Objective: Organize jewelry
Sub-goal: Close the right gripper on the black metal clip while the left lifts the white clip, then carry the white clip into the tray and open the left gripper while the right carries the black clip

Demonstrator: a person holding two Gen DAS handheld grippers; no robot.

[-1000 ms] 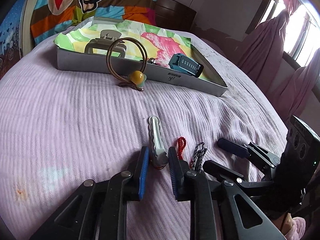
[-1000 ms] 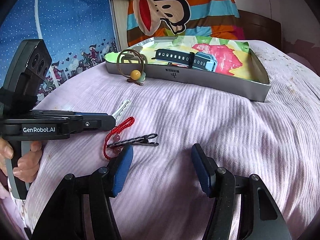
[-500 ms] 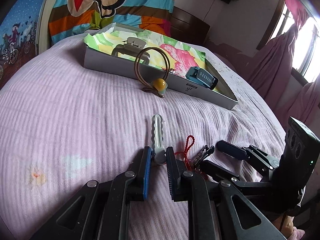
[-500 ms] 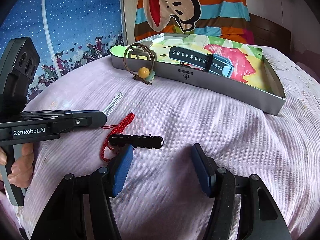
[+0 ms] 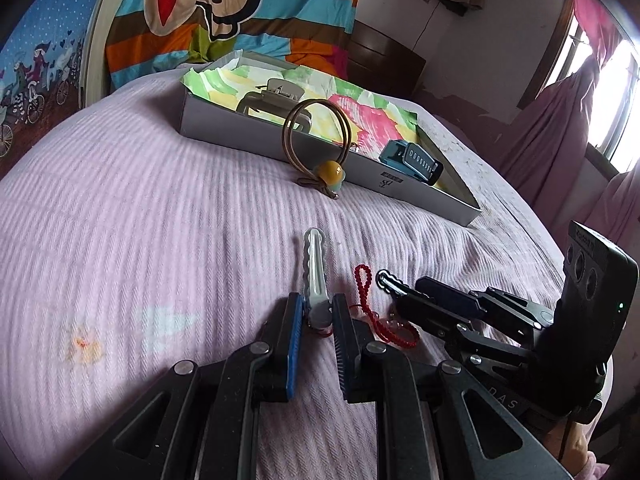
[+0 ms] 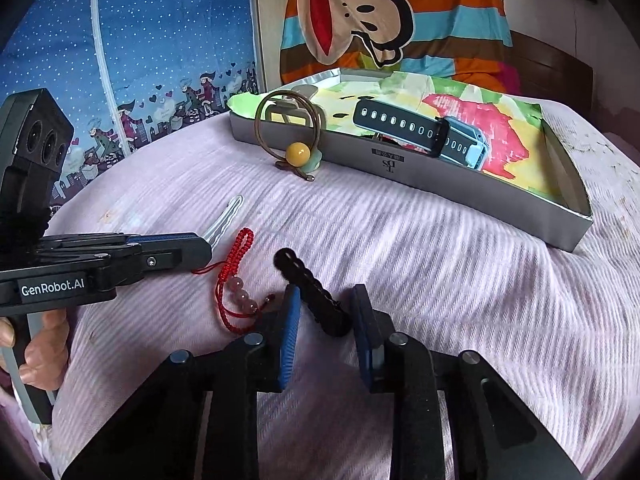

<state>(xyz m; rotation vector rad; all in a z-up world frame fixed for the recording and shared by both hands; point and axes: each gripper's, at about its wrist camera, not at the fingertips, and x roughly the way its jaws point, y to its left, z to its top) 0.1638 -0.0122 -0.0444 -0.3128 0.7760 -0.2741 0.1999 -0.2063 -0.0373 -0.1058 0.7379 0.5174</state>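
Note:
My left gripper [image 5: 314, 312] is shut on the near end of a white hair clip [image 5: 315, 272], which also shows in the right wrist view [image 6: 224, 220]. My right gripper [image 6: 324, 312] is shut on a black wavy hair clip [image 6: 310, 290] and holds it tilted; this clip also shows in the left wrist view [image 5: 390, 281]. A red cord bracelet with pink beads [image 6: 234, 280] lies on the pink bedspread between them. A grey box [image 6: 440, 172] with a colourful lining holds a blue watch [image 6: 420, 134] and a grey claw clip [image 5: 276, 96].
A brown hair tie with a yellow bead [image 5: 320, 148] leans against the box's front wall. A striped monkey-print blanket [image 6: 360, 20] lies behind the box. Pink curtains [image 5: 560, 128] hang at the right. The left gripper's body [image 6: 80, 264] is close on the right gripper's left.
My right gripper has closed on the black clip and lifted it off the bedspread. My left gripper has stayed shut on the white clip.

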